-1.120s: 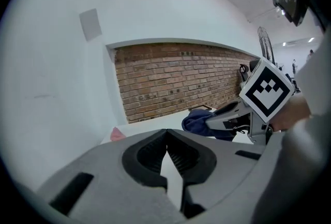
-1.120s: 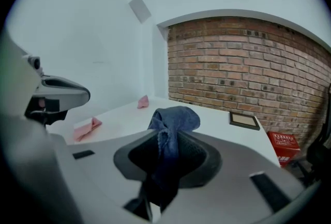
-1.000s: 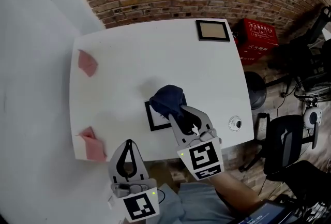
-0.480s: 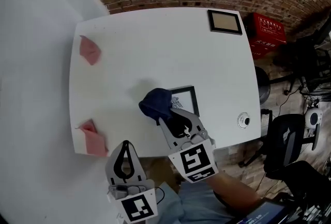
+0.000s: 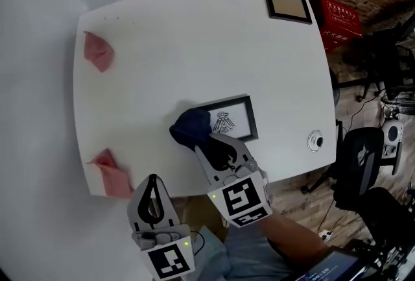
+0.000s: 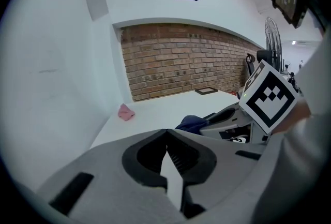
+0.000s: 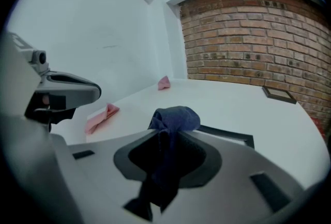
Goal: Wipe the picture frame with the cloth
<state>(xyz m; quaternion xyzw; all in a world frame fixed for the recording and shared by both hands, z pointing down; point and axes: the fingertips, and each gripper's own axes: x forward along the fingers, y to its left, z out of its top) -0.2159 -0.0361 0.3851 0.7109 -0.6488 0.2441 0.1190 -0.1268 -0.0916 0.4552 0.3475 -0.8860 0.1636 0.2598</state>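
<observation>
the white bench [image 5: 194, 39] fills most of the head view. on its near half lies the picture frame [image 5: 235, 116], flat, black-edged, with a small drawing on white. its long axis runs left to right across the bench, slightly tilted, the right end a little farther from the person.

the right gripper [image 5: 205, 143] reaches in from the near edge to the frame's left end. its jaws are closed on the cloth [image 5: 190, 128], a dark blue bundle; in the right gripper view [image 7: 166, 134] the fabric runs back between the jaws and bunches up past the tips [image 7: 175, 117]. in the head view the bundle covers the frame's left end and spills onto the bench beside it.

the left gripper [image 5: 153, 180] hangs off the near edge, well apart from the frame. its own view [image 6: 166, 133] shows the jaws shut tip to tip with nothing between them.

so nearly the whole frame lies to the right of the cloth. a wipe would likely need to travel rightward along the long axis, done by the right gripper, which is much the nearer.
</observation>
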